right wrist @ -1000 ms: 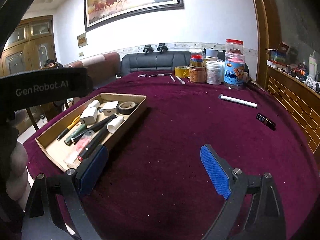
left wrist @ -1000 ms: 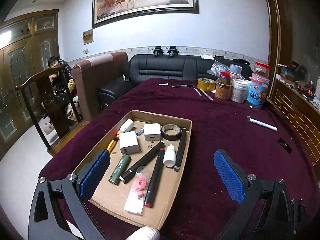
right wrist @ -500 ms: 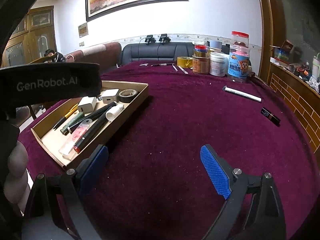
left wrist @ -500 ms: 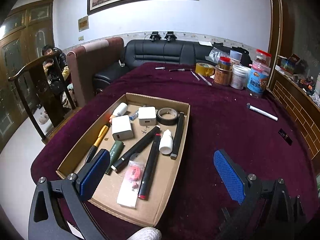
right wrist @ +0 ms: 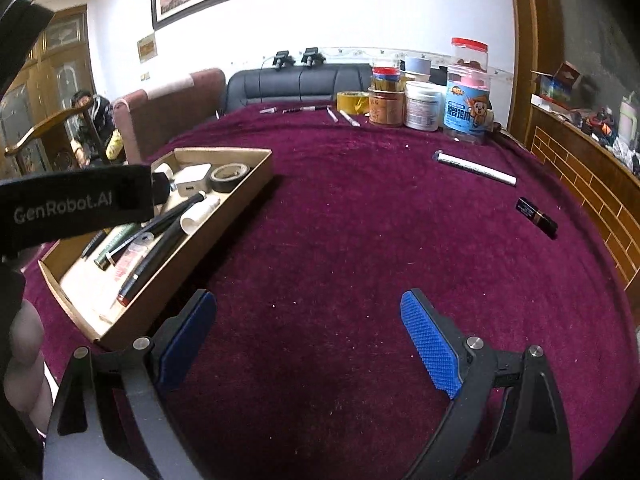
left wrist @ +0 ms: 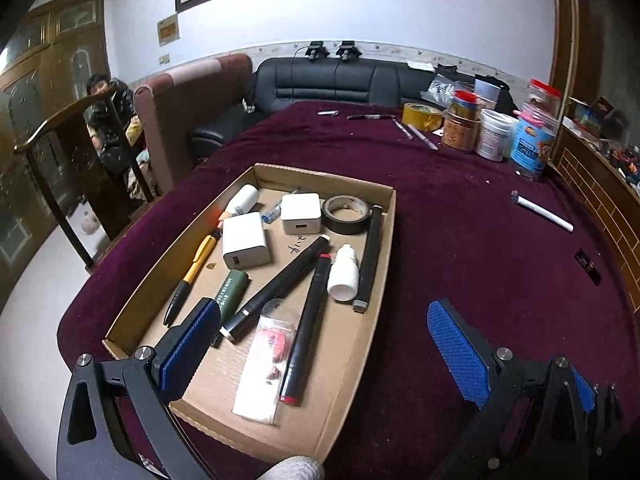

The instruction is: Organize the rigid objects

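Observation:
A shallow cardboard tray point(left wrist: 382, 240) point(right wrist: 248, 196) lies on the maroon tablecloth and holds two white chargers point(left wrist: 245, 240), a black tape roll point(left wrist: 346, 220), several pens, a green tube and a white dropper bottle point(left wrist: 343, 272). My left gripper point(left wrist: 320, 336) hovers open over the tray's near end, nothing between its blue pads. My right gripper point(right wrist: 308, 332) stands open over bare cloth to the right of the tray. A white marker point(right wrist: 476, 168) point(left wrist: 542, 216) and a small black stick point(right wrist: 536, 216) point(left wrist: 587, 266) lie loose on the cloth at the right.
Jars and tubs point(right wrist: 466, 92), a yellow tape roll point(right wrist: 352, 102) and loose pens point(right wrist: 344, 116) stand at the table's far edge. A black sofa point(left wrist: 332, 80) and a wooden chair point(left wrist: 60, 168) stand beyond; a person point(left wrist: 108, 120) sits at the left. A brick-pattern ledge point(right wrist: 580, 176) runs along the right.
The left gripper has risen and tilted down over the tray, which now sits lower and fuller in its view. The right gripper has shifted slightly forward. Both stayed open.

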Demonstrator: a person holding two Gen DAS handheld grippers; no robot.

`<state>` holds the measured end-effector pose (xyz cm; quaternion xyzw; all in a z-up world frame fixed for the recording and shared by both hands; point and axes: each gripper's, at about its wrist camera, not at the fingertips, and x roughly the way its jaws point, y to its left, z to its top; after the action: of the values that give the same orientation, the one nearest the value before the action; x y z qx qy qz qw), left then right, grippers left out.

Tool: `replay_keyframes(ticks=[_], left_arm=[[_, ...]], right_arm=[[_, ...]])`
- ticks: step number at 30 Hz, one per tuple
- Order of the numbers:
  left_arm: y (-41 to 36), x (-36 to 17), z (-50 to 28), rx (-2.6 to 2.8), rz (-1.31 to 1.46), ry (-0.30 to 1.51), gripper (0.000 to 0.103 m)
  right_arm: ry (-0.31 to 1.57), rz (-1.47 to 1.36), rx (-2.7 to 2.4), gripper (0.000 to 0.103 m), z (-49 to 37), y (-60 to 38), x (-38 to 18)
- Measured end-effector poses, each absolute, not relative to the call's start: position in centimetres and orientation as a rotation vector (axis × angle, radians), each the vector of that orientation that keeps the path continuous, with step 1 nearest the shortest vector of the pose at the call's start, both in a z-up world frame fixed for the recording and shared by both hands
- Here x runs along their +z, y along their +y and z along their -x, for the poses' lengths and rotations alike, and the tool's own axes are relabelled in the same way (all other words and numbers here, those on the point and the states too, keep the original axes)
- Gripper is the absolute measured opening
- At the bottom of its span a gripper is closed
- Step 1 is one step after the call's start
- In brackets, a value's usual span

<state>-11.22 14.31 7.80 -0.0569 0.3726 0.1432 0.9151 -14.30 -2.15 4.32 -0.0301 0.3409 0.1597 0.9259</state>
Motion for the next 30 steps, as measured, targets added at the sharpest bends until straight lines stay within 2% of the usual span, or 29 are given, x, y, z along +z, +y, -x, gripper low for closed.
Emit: replay_keyframes(ticks=[8, 18, 30], left_arm=[[16.5, 8.1, 10.1, 0.289, 0.169, 0.774, 0.102], [20.2, 6.9, 8.2, 0.241, 0.306, 0.836, 0.102], [21.9, 6.2, 7.6, 0.242, 0.32, 0.841, 0.102]], right_arm=[[0.711, 0.231, 0.314, 0.095, 12.8, 0.2, 6.2], [0.756, 0.26, 0.351, 0.095, 11.1, 3.5, 5.7], [0.768, 0.292, 0.358, 0.095, 10.5, 5.4, 5.1]])
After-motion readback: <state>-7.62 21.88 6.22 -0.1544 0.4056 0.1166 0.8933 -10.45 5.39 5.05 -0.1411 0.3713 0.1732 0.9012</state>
